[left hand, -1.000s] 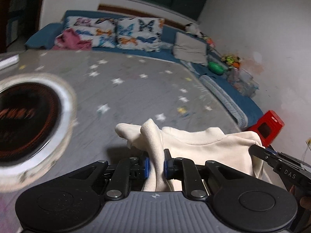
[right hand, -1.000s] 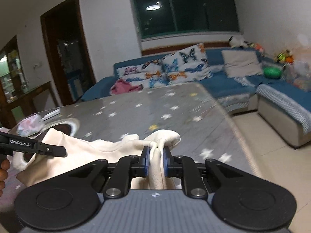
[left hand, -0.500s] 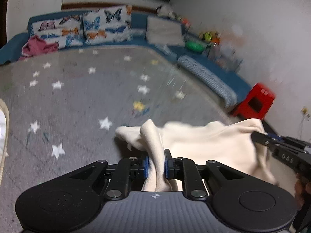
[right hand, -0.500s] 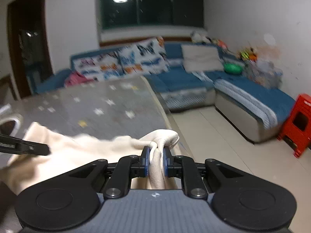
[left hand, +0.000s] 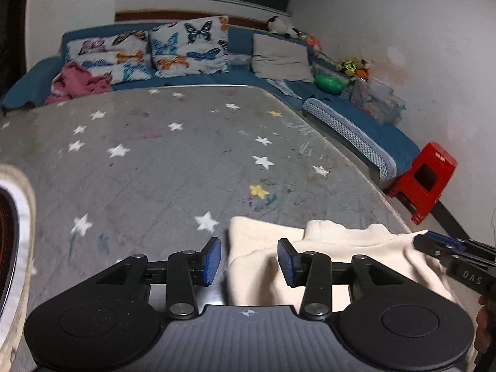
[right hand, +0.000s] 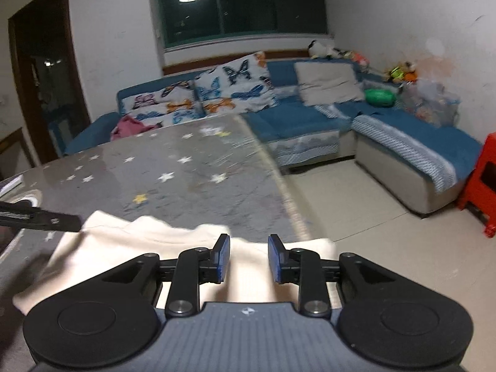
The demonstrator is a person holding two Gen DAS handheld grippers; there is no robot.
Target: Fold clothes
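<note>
A cream garment [left hand: 334, 254] lies flat on the grey star-patterned table [left hand: 161, 161], near its right edge. My left gripper [left hand: 249, 259] is open just above the garment's left corner, nothing between its blue pads [left hand: 212, 255]. In the right wrist view the same cream garment [right hand: 148, 241] spreads under my right gripper [right hand: 249, 255], which is open over the cloth's right end by the table edge. The tip of the right gripper [left hand: 446, 249] shows at the far right of the left view, and the left gripper's tip [right hand: 40, 218] pokes in from the left of the right view.
A round burner [left hand: 9, 238] is set into the table at the left. Beyond the table stands a blue corner sofa [right hand: 310, 117] with butterfly cushions [left hand: 186, 49] and a pink cloth [left hand: 80, 82]. A red stool [left hand: 424, 179] stands on the tiled floor right of the table.
Both grippers were shut on bunched folds of the cream garment; both have opened and let go. The cloth now lies flat on the table.
</note>
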